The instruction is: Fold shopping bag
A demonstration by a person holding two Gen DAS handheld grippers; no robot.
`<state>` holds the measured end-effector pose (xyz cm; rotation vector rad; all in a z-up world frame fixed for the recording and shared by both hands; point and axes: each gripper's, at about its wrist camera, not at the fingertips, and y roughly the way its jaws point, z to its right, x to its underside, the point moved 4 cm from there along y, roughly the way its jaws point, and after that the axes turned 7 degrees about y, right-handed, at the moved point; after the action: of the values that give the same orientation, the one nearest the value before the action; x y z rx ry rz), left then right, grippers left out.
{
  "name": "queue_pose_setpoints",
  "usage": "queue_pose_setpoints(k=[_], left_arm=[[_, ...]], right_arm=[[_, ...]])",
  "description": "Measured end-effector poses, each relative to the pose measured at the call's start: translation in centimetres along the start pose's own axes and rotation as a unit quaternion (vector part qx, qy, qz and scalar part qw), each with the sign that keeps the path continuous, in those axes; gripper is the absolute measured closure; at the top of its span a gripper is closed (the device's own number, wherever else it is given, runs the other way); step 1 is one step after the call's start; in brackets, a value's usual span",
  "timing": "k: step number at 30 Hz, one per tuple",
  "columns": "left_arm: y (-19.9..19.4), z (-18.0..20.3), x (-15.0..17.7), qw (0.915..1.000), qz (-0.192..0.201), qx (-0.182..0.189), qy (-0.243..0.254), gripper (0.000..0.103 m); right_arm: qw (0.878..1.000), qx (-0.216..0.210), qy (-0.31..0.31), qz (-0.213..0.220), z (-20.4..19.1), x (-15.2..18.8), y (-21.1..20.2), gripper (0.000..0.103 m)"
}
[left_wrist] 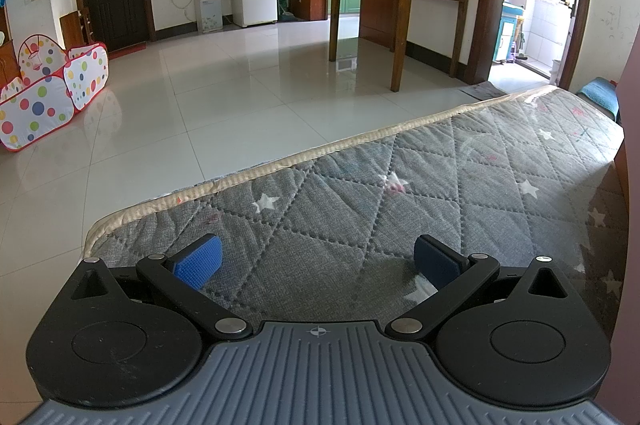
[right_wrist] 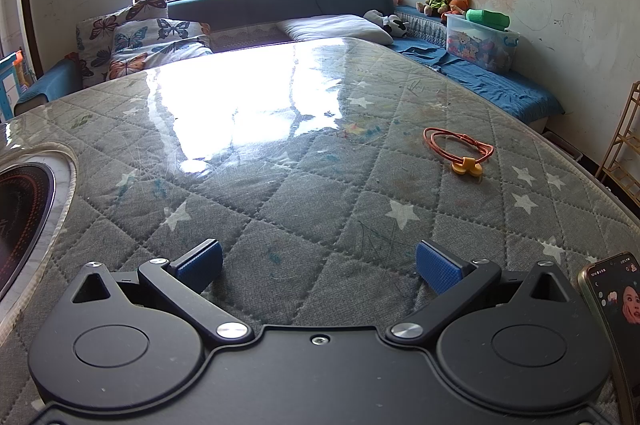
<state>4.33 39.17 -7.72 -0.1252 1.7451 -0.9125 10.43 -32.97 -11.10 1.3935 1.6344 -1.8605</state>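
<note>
Two grippers, left gripper (left_wrist: 318, 263) and right gripper (right_wrist: 319, 263), hover open-jawed and empty over the quilted table cover (right_wrist: 280, 185); no shopping bag shows in either view, so neither can be judged nearer.

Left gripper (left_wrist: 318, 262): we hold it low and level, its jaws spread wide with nothing between them.
Left fingers: our blue pads (left_wrist: 199, 261) face each other across an open gap, each on a black linkage arm angled outward.
Right gripper (right_wrist: 319, 264): we hold it low as well, pointing forward, jaws wide apart and gripping nothing.
Right fingers: our blue ribbed pads (right_wrist: 438, 267) stand well apart, both black linkage arms splayed symmetrically.
</note>
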Motion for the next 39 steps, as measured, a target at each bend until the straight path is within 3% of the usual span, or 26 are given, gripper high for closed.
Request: queue_pose_setpoints(k=[39], left_arm=[[0.01, 0.02, 0.01, 1.0, 0.0, 0.0, 0.0, 0.0]], right_arm=[[1.0, 0.0, 0.0, 0.0, 0.01, 0.01, -0.01, 0.0]])
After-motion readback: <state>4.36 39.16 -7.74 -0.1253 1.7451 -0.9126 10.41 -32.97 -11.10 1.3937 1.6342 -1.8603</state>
